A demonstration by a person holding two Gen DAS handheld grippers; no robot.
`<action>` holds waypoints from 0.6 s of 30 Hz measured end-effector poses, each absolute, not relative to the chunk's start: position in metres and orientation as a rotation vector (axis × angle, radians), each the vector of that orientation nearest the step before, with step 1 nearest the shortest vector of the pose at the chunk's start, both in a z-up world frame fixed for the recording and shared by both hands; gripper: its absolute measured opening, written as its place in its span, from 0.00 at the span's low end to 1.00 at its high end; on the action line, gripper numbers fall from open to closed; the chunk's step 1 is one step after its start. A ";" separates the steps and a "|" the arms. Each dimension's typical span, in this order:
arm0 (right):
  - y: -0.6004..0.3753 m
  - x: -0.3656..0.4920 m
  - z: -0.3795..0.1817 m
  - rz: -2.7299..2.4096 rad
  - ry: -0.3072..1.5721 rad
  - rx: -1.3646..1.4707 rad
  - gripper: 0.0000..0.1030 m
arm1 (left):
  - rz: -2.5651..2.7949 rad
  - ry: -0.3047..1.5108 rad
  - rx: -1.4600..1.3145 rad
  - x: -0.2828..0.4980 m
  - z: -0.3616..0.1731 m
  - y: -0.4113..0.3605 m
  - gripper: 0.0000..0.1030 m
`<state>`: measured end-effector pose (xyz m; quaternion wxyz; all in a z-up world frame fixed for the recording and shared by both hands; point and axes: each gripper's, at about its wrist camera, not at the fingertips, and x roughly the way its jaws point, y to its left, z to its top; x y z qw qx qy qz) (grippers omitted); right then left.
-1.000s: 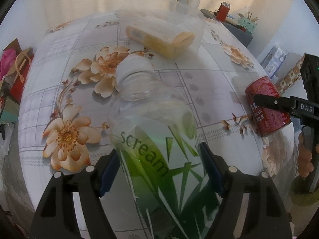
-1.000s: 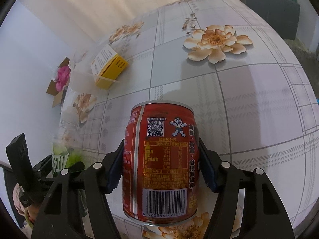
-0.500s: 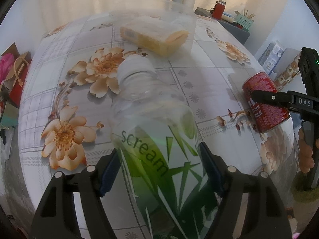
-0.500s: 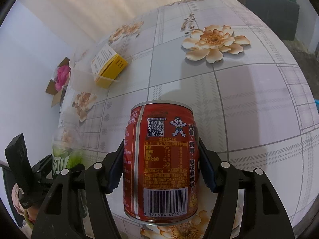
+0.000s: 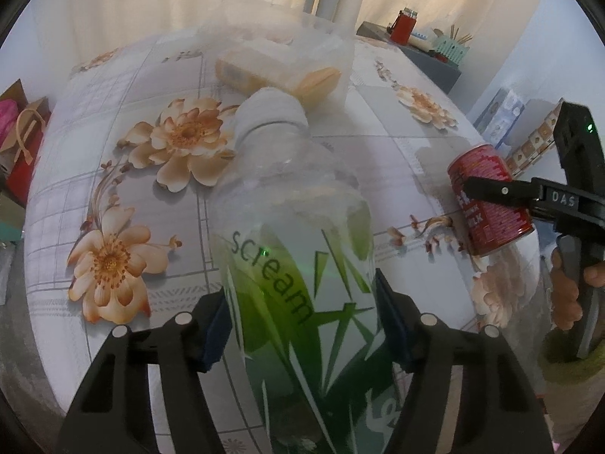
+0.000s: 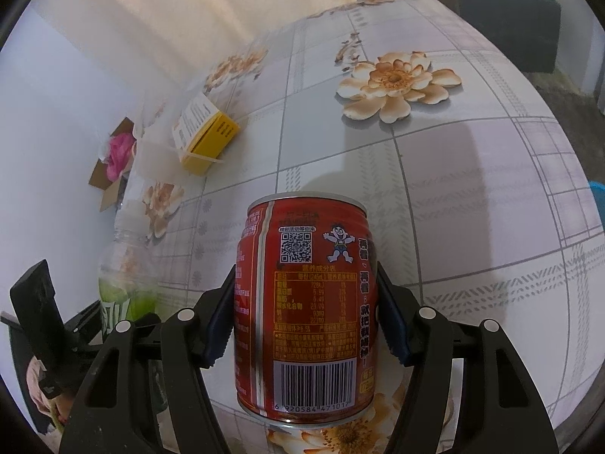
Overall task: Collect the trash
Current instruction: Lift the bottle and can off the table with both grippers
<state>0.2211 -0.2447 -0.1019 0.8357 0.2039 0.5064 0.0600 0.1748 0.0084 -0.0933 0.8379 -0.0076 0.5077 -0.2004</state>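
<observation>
A clear plastic bottle [image 5: 295,227] with a green "scream" label stands between the pads of my left gripper [image 5: 302,321]. Its jaws are closing and both blue pads touch the bottle's sides. The same bottle [image 6: 124,276] shows at the left of the right wrist view. My right gripper [image 6: 306,325] is shut on a red drink can [image 6: 306,302], one pad on each side. That can [image 5: 491,204] appears at the table's right edge in the left wrist view. A yellow carton [image 5: 276,72] lies farther back, inside a clear plastic container [image 5: 302,38].
The table wears a floral cloth [image 6: 472,189]. A person's hand [image 5: 567,287] holds the right gripper's handle. A grey cabinet [image 5: 435,60] with a red mug stands beyond the table. A cardboard box [image 6: 113,159] and bags [image 5: 22,143] sit on the floor at the left.
The left gripper's pads have drawn in against the bottle, and its view has tipped up a little. The right gripper and the can have kept still.
</observation>
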 end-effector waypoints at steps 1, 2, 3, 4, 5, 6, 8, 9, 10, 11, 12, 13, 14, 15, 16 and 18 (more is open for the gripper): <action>-0.245 0.220 -0.101 0.128 1.070 0.434 0.60 | -0.431 1.071 -0.026 0.175 -0.092 0.009 0.61; -0.245 0.219 -0.101 0.130 1.066 0.437 0.60 | -0.443 1.065 -0.041 0.174 -0.090 0.011 0.61; -0.246 0.218 -0.100 0.134 1.062 0.440 0.60 | -0.451 1.059 -0.051 0.173 -0.088 0.012 0.60; -0.247 0.218 -0.100 0.136 1.060 0.442 0.60 | -0.463 1.049 -0.063 0.172 -0.086 0.013 0.60; -0.247 0.217 -0.099 0.139 1.057 0.446 0.60 | -0.474 1.039 -0.075 0.171 -0.083 0.014 0.60; -0.249 0.216 -0.098 0.141 1.054 0.448 0.60 | -0.482 1.032 -0.084 0.170 -0.081 0.015 0.60; -0.251 0.214 -0.098 0.143 1.048 0.454 0.60 | -0.502 1.015 -0.114 0.168 -0.077 0.017 0.60; -0.252 0.213 -0.097 0.145 1.045 0.460 0.60 | -0.515 1.007 -0.133 0.168 -0.074 0.019 0.60; -0.253 0.212 -0.097 0.146 1.042 0.463 0.60 | -0.526 1.002 -0.147 0.167 -0.072 0.020 0.60; -0.254 0.210 -0.096 0.149 1.038 0.469 0.60 | -0.539 0.998 -0.165 0.166 -0.071 0.021 0.60; -0.255 0.209 -0.095 0.152 1.035 0.473 0.60 | -0.551 0.997 -0.184 0.168 -0.070 0.020 0.60; -0.256 0.207 -0.094 0.157 1.029 0.480 0.60 | -0.566 1.001 -0.211 0.169 -0.069 0.022 0.60; -0.257 0.205 -0.093 0.167 1.021 0.489 0.60 | -0.580 1.006 -0.239 0.170 -0.069 0.023 0.60; -0.259 0.205 -0.092 0.173 1.015 0.496 0.60 | -0.587 1.010 -0.256 0.170 -0.069 0.023 0.60; -0.260 0.203 -0.091 0.178 1.009 0.502 0.60 | -0.595 1.015 -0.278 0.171 -0.069 0.023 0.60; -0.261 0.199 -0.088 0.181 0.997 0.508 0.60 | -0.607 1.014 -0.300 0.171 -0.067 0.023 0.60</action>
